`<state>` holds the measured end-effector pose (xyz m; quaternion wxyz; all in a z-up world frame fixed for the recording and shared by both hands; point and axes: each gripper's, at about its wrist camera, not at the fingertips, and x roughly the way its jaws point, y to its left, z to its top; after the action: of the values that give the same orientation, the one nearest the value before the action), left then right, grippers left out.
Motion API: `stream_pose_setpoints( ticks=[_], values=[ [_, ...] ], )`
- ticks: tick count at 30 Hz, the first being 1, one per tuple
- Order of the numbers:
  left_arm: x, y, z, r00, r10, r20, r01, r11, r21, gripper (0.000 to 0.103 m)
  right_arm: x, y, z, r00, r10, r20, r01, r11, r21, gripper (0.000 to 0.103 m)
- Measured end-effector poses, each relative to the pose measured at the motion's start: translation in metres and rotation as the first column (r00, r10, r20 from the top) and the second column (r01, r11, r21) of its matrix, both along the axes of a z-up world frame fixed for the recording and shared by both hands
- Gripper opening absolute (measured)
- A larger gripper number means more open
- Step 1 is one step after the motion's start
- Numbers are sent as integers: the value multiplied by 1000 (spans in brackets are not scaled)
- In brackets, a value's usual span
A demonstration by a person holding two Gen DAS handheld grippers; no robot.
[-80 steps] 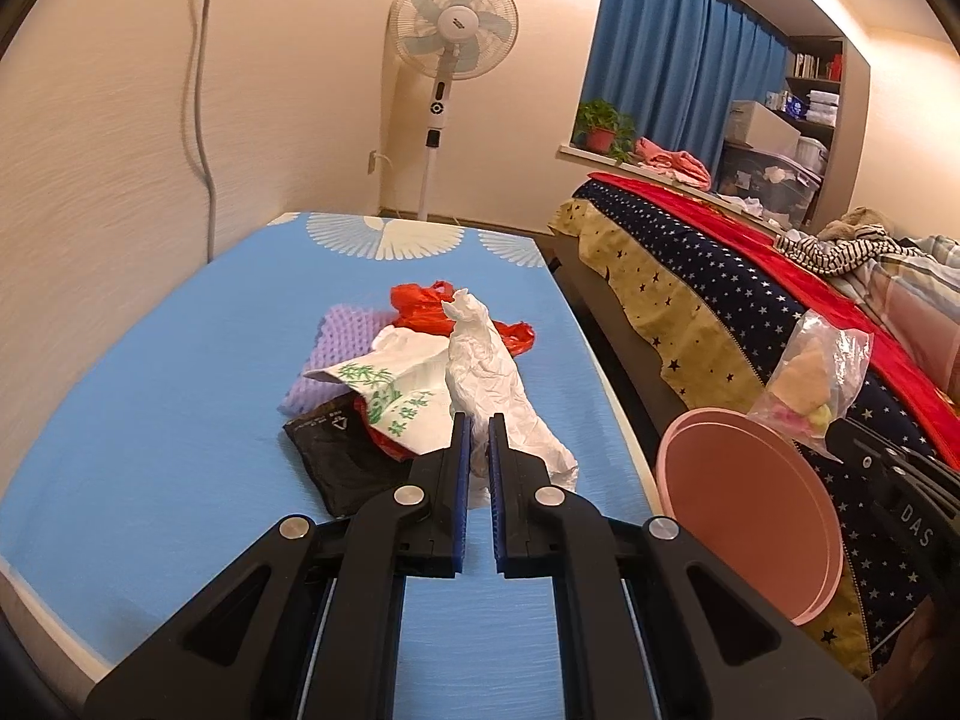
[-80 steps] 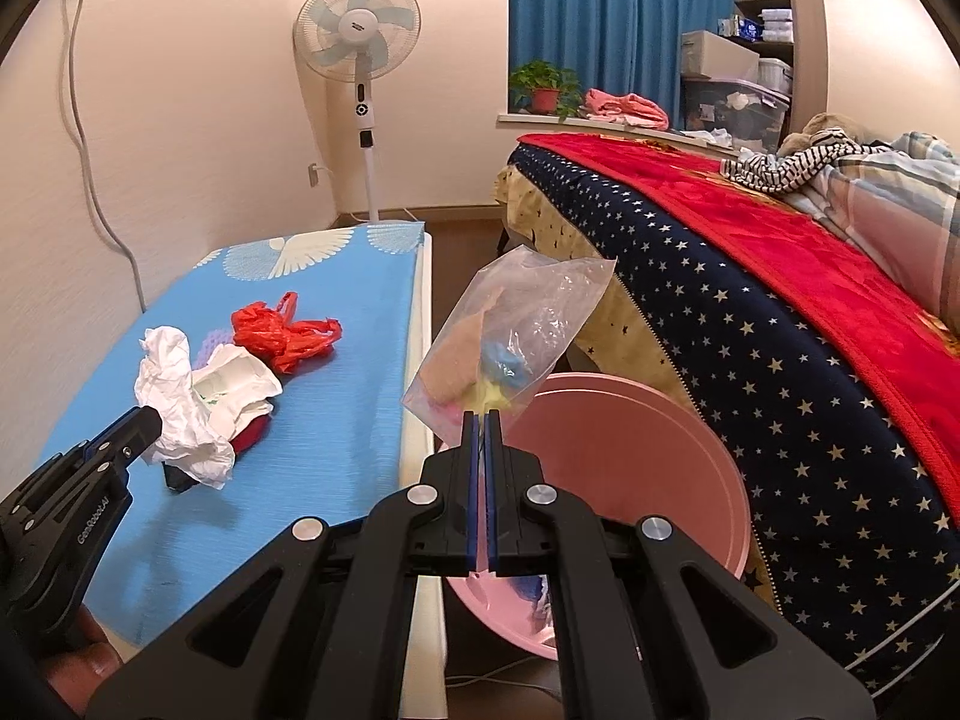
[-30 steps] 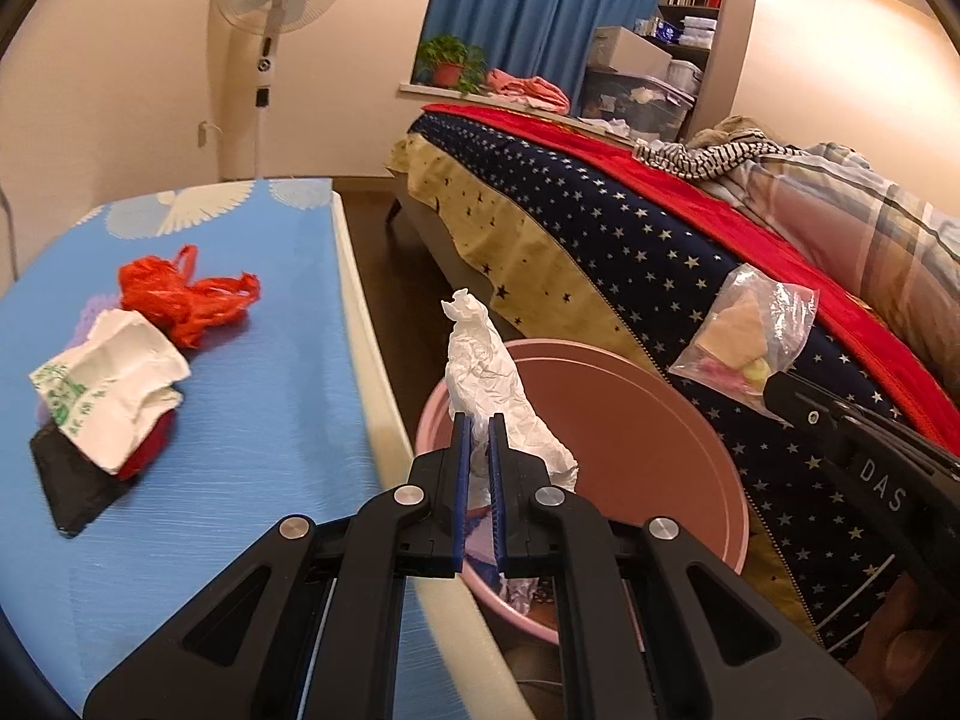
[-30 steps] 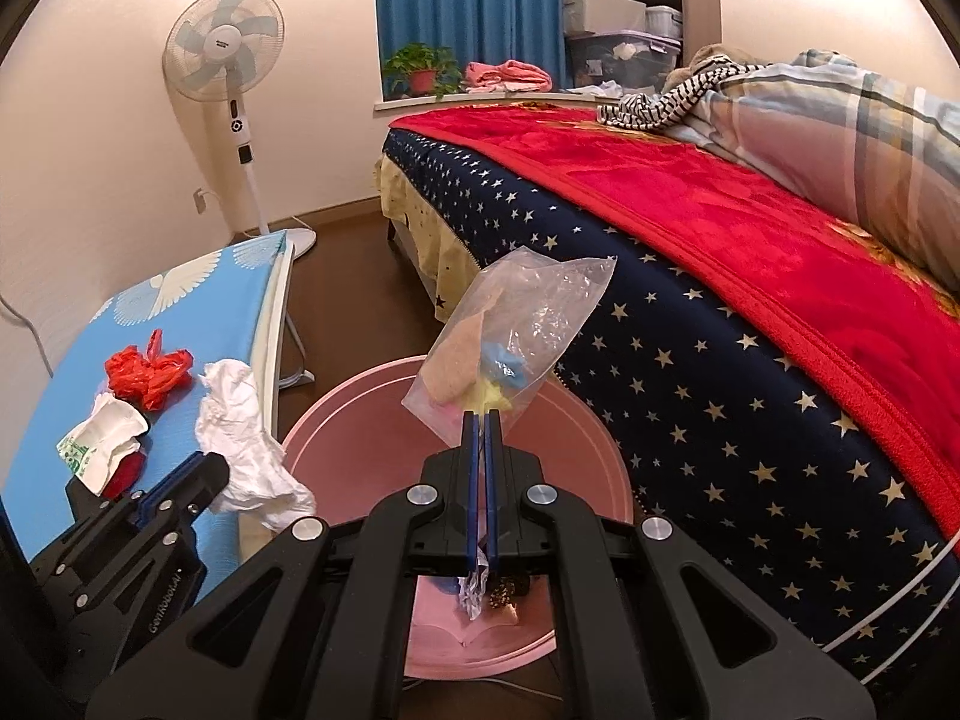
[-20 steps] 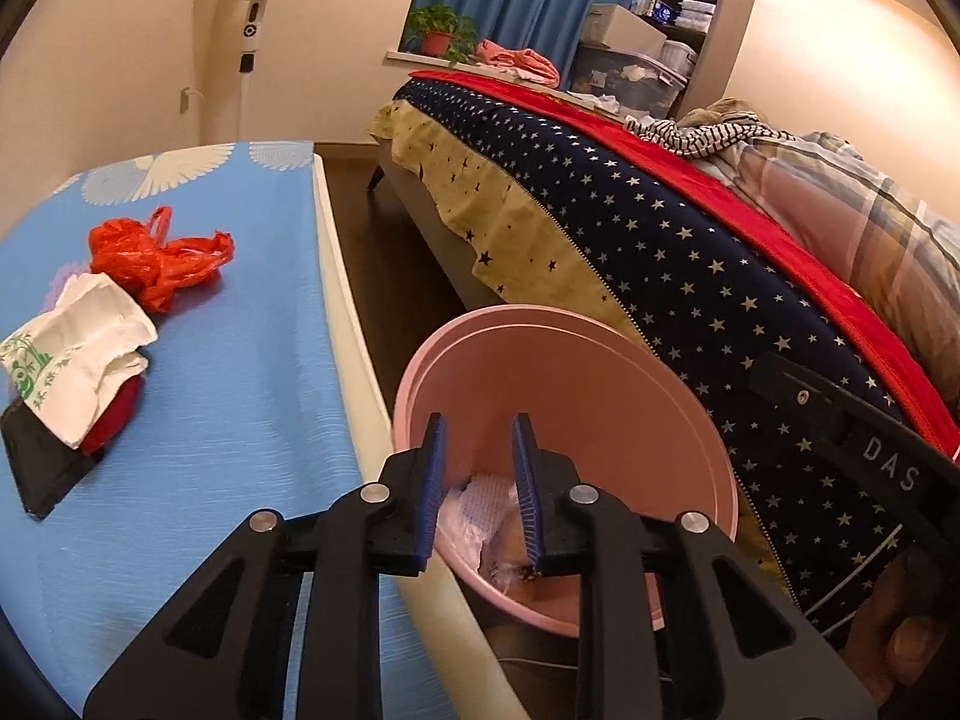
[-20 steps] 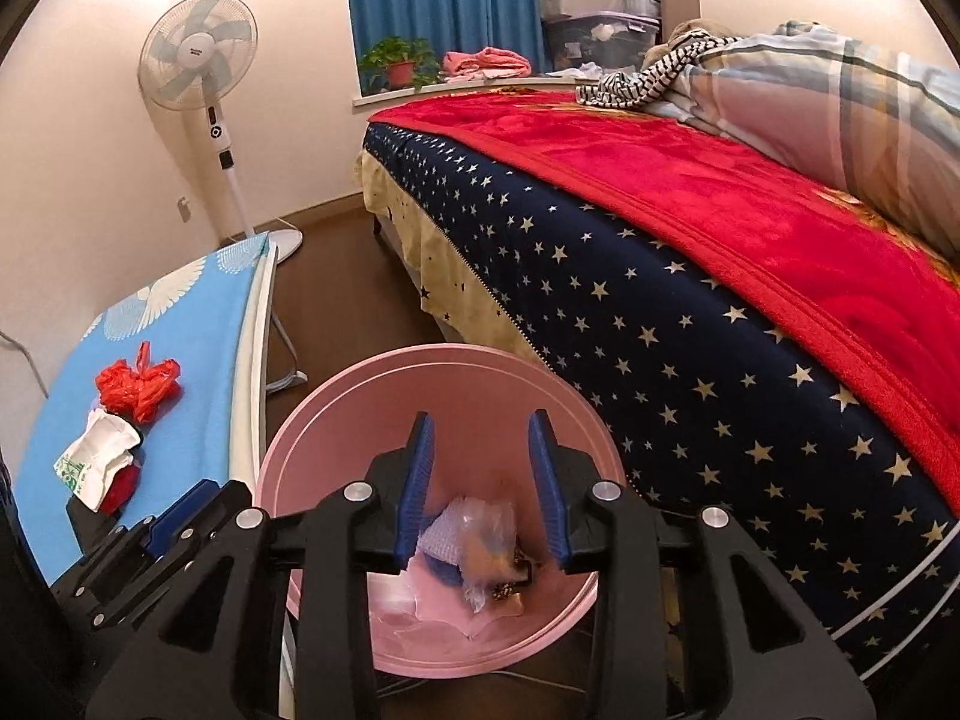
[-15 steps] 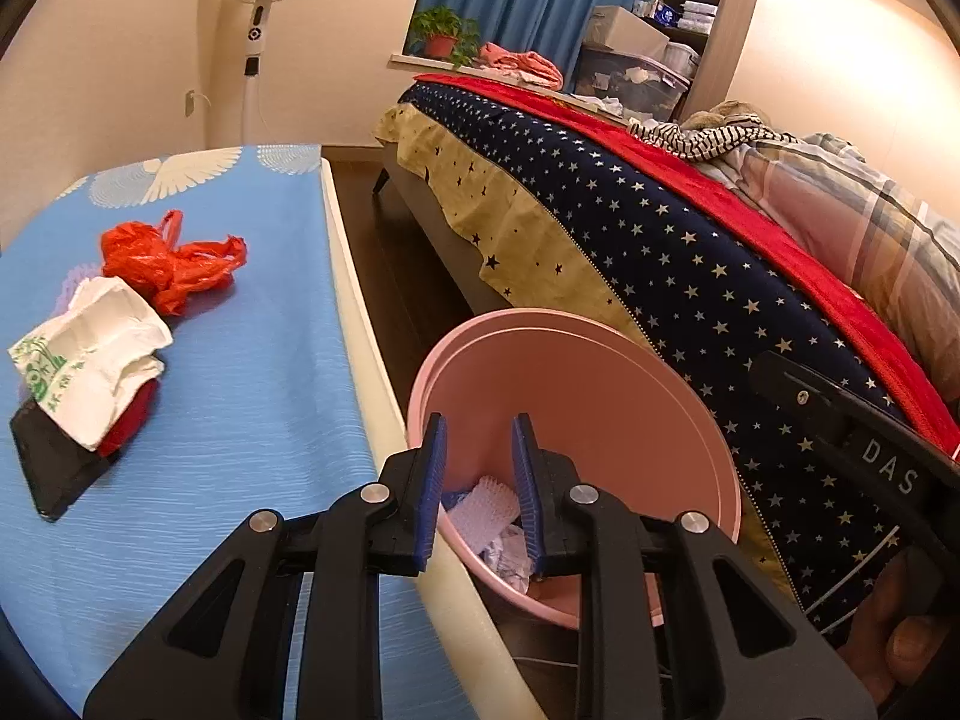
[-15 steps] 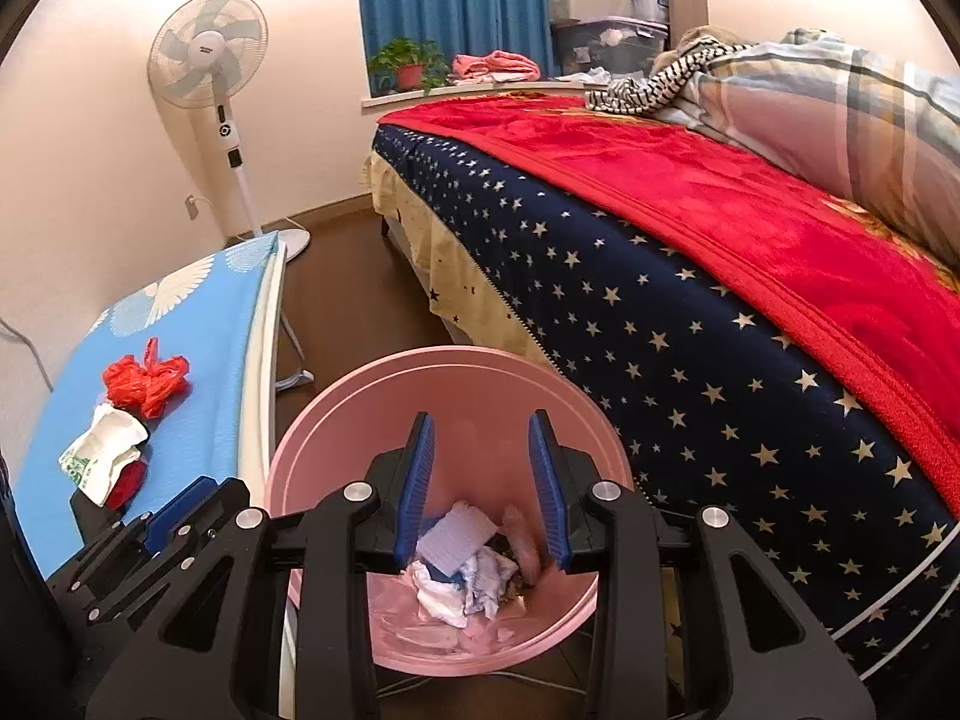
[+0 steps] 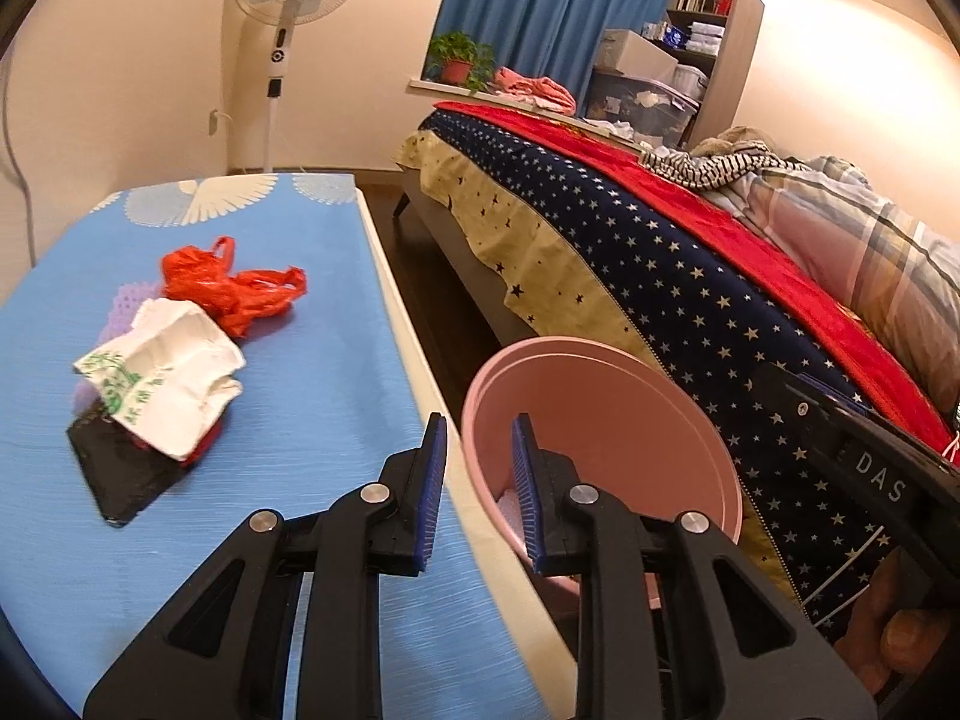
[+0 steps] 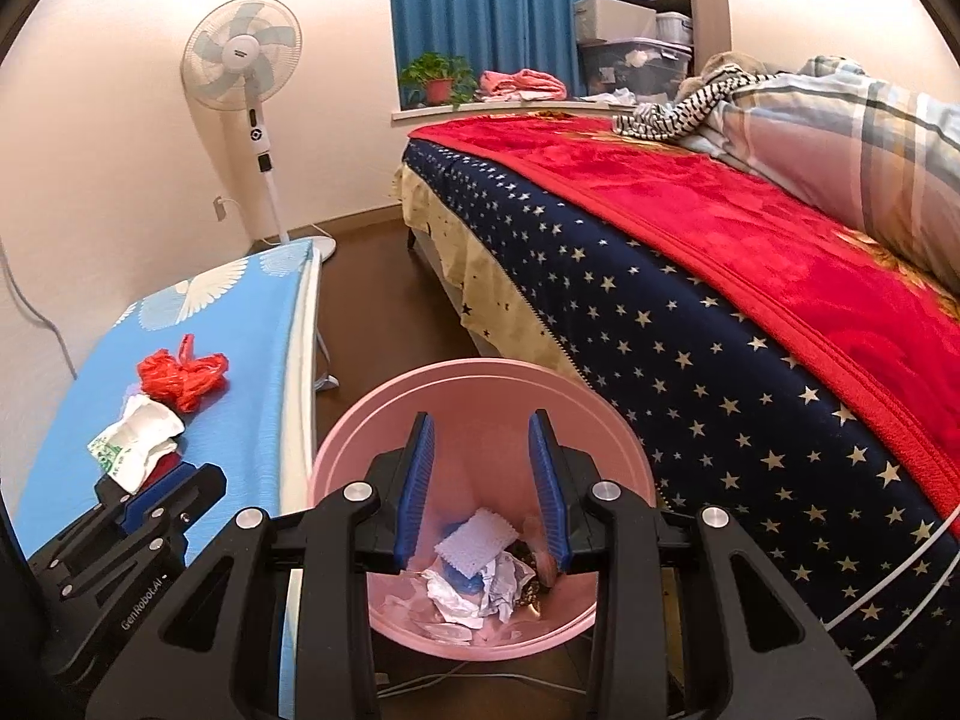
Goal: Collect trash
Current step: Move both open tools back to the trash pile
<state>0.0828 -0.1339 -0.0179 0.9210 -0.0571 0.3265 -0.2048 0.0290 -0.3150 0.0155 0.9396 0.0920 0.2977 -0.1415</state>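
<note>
Pink bin on the floor between table and bed, holding crumpled white paper trash at its bottom. More trash on the table: red bag, white printed bag, a black piece under it. Left claw released, empty, over the table edge and bin rim. Right claw released, empty, above the bin mouth. Standing fan by the wall.

Upper left: pedestal fan, cream wall
Top centre: blue curtains
Right: bed
Floor: dark wood
</note>
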Motion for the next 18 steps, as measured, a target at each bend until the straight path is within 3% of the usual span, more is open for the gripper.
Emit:
stream_pose_setpoints(
  ticks=[18],
  values=[
    [-8,38,12,998,57,28,-57,998,-3,23,3,43,16,996,77,39,-77,997,0,34]
  ],
)
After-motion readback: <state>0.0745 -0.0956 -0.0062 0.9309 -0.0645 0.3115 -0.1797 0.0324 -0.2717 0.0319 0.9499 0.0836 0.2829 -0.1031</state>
